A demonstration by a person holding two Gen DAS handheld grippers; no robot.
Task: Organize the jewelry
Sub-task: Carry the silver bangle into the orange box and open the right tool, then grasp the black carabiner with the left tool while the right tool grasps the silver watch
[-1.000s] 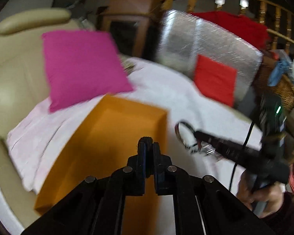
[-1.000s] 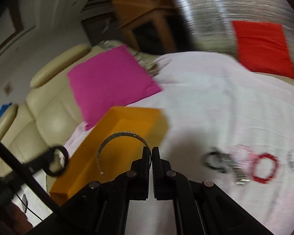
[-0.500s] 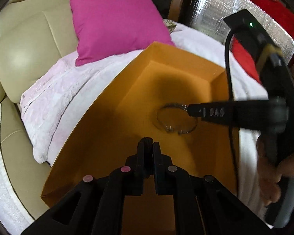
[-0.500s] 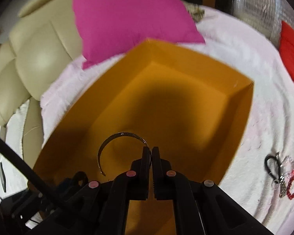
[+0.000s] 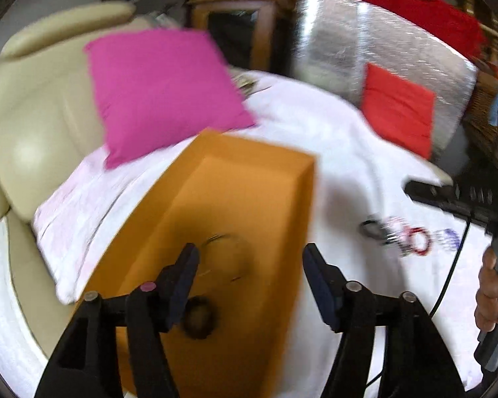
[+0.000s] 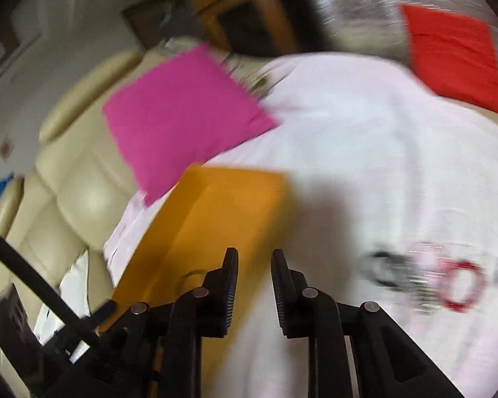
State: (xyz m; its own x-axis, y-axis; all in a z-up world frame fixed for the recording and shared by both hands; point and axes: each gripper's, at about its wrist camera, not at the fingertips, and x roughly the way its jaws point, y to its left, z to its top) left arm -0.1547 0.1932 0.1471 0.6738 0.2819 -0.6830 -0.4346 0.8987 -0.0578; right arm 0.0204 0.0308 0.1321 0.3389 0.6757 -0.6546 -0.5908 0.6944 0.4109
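Observation:
An orange box [image 5: 249, 199] lies on the white cloth; it also shows in the right wrist view [image 6: 215, 205]. Inside it lie a thin silver bangle [image 5: 225, 255] and a dark ring bracelet [image 5: 199, 318]. My left gripper [image 5: 249, 265] is open and empty above the box's near end. My right gripper [image 6: 254, 265] is open and empty beside the box's right edge. A blurred row of jewelry lies on the cloth to the right: a dark piece [image 6: 381, 268], a red beaded bracelet [image 6: 458, 288], also in the left wrist view [image 5: 415, 240].
A pink cushion [image 5: 162, 93] leans on the cream sofa [image 5: 33, 109] behind the box. A red cushion [image 5: 398, 109] and a silver sheet [image 5: 348, 39] stand at the back right. The other gripper and a hand [image 5: 491, 292] are at the right.
Both grippers have opened. The right one let go of the silver bangle and the left one of the dark bracelet, both now in the box. Both grippers pulled back from the box.

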